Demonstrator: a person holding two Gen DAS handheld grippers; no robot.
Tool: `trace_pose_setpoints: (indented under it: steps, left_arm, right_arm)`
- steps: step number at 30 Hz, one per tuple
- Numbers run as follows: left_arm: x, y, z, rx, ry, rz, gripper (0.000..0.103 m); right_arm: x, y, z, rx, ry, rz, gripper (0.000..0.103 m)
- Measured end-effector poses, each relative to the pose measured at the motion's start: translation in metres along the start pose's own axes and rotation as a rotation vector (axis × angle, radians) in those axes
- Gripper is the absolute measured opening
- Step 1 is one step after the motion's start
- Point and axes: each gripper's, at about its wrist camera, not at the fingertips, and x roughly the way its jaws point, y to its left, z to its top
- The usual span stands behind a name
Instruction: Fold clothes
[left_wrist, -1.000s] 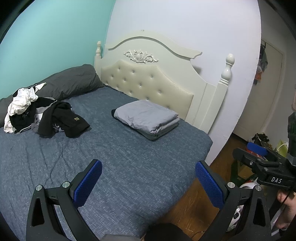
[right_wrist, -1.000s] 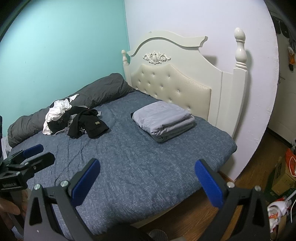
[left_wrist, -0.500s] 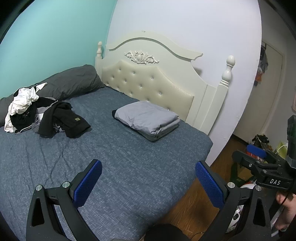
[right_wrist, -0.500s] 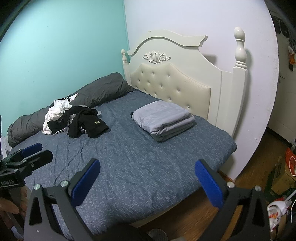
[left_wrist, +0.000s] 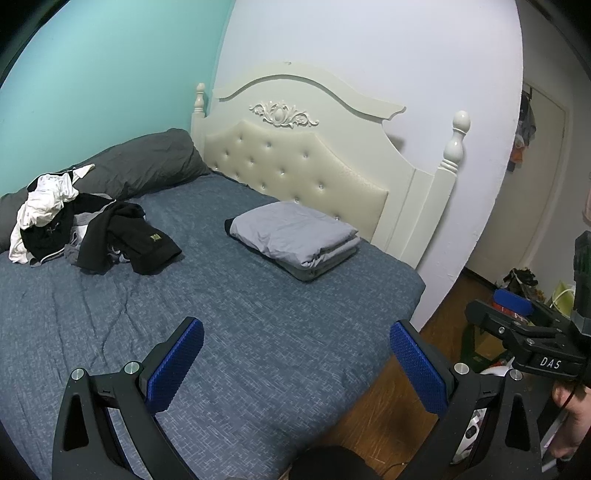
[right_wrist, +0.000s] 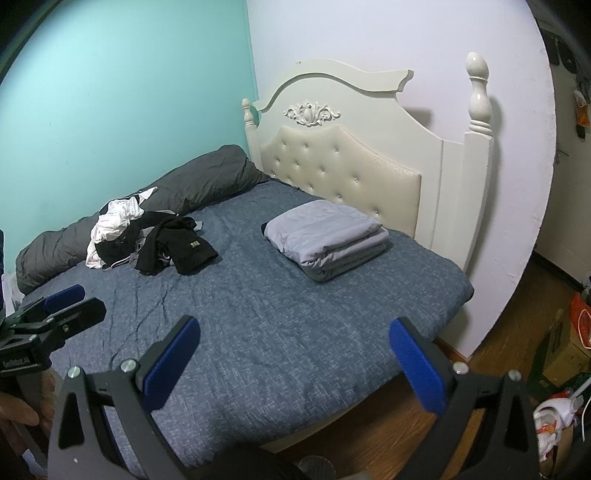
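Observation:
A heap of black and white clothes (left_wrist: 85, 225) (right_wrist: 147, 236) lies crumpled on the blue bed (left_wrist: 240, 332) (right_wrist: 277, 325), on its far left side. My left gripper (left_wrist: 295, 354) hangs open over the bed's near edge, well short of the heap, with nothing between its blue pads. My right gripper (right_wrist: 293, 350) is open too, above the near edge of the bed, and holds nothing. Each view catches the other gripper at its side, held by a hand.
A folded grey sheet stack (left_wrist: 295, 240) (right_wrist: 328, 240) rests near the cream headboard (left_wrist: 306, 166). A dark grey rolled duvet (right_wrist: 155, 206) runs along the teal wall. Wooden floor (right_wrist: 509, 332) with boxes and clutter lies to the right, and a doorway (left_wrist: 517, 192) beyond.
Both views have drifted only slightly; the bed sits a touch lower in the left wrist view. Both grippers stay open and empty.

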Motion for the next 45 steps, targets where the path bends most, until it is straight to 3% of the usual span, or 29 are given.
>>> trace_pose_setpoints:
  steps: [45]
  left_arm:
    - [-0.002, -0.0013, -0.0013, -0.003, 0.0, -0.004, 0.103]
  right_arm:
    - [0.0003, -0.0025, -0.003, 0.02, 0.003, -0.008, 0.103]
